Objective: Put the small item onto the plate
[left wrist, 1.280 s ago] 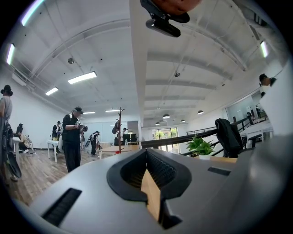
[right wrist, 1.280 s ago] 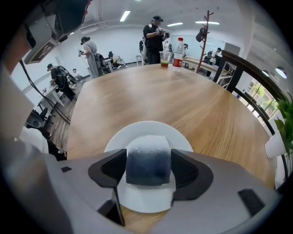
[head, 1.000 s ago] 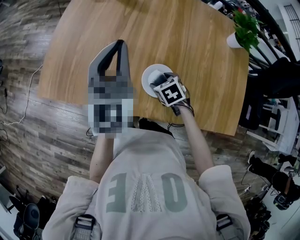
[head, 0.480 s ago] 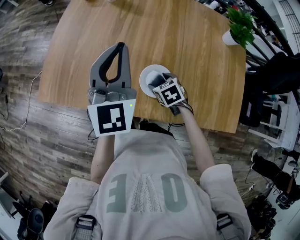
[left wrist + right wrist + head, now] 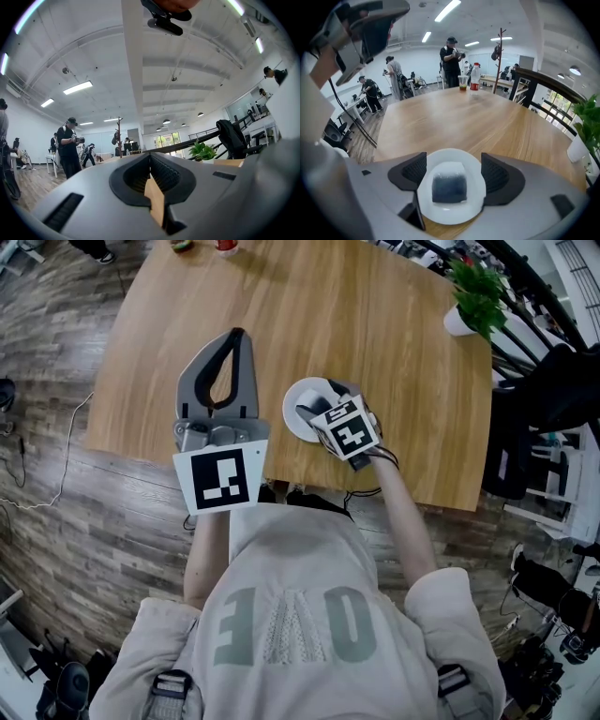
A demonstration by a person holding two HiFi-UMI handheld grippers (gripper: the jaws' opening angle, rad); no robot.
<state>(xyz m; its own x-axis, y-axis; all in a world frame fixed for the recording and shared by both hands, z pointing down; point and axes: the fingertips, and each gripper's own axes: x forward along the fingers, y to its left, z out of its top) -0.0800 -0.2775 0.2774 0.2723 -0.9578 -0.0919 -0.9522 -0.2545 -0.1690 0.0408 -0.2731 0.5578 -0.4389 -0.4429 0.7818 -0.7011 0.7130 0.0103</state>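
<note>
A small dark blue block in clear wrap (image 5: 449, 187) lies flat in the middle of a white plate (image 5: 425, 199) on the wooden table. My right gripper (image 5: 452, 169) hovers just above it. Its jaws are opening and stand on either side of the block without touching it. In the head view the right gripper (image 5: 328, 397) covers most of the plate (image 5: 298, 399) and hides the block. My left gripper (image 5: 234, 336) is held above the table to the left of the plate, jaws shut with nothing between them, as the left gripper view (image 5: 151, 161) confirms.
The table (image 5: 375, 315) ends just behind the plate, near the person's body. A potted plant (image 5: 478, 296) stands at its right edge. A bottle (image 5: 474, 77) and a cup (image 5: 462, 82) stand at the far edge. Several people stand beyond the table.
My right gripper has shifted slightly right and back over the plate. The left gripper has stayed raised in the same place.
</note>
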